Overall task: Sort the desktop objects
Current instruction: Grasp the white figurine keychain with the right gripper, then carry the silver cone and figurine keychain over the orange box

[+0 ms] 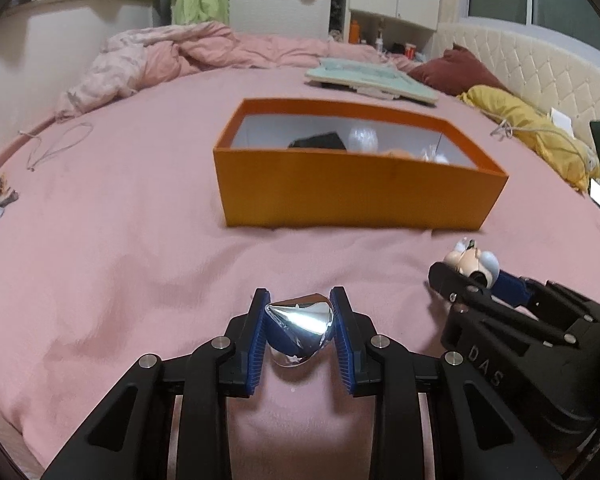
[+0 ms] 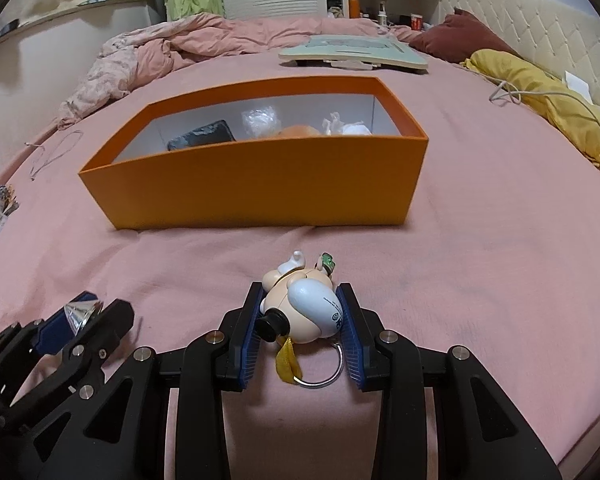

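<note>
My left gripper (image 1: 300,312) is shut on a shiny silver cone-shaped object (image 1: 300,322), just above the pink bedspread. My right gripper (image 2: 300,308) is shut on a small toy figure keychain (image 2: 306,304) with a white-and-peach body, a yellow ribbon and a metal ring. Each gripper shows in the other view: the right gripper (image 1: 466,276) with the figure (image 1: 476,260), the left gripper (image 2: 88,316) with the silver object (image 2: 80,314). An open orange box (image 1: 356,192) (image 2: 260,188) stands ahead, holding a black item (image 2: 202,136), crumpled plastic (image 2: 260,120), an orange thing and white bits.
A pale green board (image 2: 352,52) lies behind the box. A rumpled pink duvet (image 2: 160,56) is at the far left. A maroon pillow (image 2: 460,36), a yellow pillow (image 2: 540,96) and a white cable lie at the right, by the headboard. A cord loop (image 1: 56,148) lies at left.
</note>
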`<state>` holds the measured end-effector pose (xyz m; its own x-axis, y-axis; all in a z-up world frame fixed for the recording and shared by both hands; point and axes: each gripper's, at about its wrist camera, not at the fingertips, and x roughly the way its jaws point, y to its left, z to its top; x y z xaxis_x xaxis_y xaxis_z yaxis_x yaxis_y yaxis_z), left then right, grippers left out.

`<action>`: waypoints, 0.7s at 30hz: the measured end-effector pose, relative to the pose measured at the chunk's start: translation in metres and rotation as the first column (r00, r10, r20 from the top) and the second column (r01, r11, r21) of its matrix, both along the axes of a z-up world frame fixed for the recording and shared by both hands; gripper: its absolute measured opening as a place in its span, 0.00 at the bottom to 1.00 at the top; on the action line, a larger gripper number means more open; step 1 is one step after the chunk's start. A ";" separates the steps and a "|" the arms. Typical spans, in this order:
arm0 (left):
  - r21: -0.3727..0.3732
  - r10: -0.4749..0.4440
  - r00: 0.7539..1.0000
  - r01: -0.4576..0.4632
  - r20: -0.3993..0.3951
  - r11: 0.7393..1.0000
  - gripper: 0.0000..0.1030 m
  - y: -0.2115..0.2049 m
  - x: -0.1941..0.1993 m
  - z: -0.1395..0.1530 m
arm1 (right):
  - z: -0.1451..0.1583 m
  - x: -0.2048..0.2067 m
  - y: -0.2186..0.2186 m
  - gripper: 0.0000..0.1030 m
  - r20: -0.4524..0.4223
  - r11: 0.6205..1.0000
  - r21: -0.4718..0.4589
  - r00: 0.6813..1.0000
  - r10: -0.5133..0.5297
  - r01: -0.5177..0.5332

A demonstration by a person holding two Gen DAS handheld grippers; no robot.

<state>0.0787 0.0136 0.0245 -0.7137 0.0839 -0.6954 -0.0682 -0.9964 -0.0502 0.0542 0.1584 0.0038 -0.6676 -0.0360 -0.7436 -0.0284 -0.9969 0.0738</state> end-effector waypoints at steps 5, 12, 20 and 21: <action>0.013 0.013 1.000 -0.013 -0.013 1.000 0.28 -0.005 -0.003 0.008 | 0.008 0.003 -0.001 0.36 -0.029 1.000 -0.011 1.000 0.002 -0.003; -0.005 0.027 1.000 -0.027 0.004 1.000 0.28 -0.010 -0.012 0.014 | 0.019 0.002 0.002 0.36 -0.050 1.000 -0.015 0.999 -0.001 0.000; -0.015 0.024 0.999 -0.024 -0.025 1.000 0.28 -0.009 -0.023 0.026 | 0.027 -0.003 -0.003 0.36 -0.061 1.000 0.005 0.998 0.022 -0.022; -0.017 0.021 0.999 -0.022 -0.033 1.000 0.28 -0.009 -0.024 0.029 | 0.029 -0.004 -0.004 0.36 -0.065 1.000 0.004 0.998 0.025 -0.024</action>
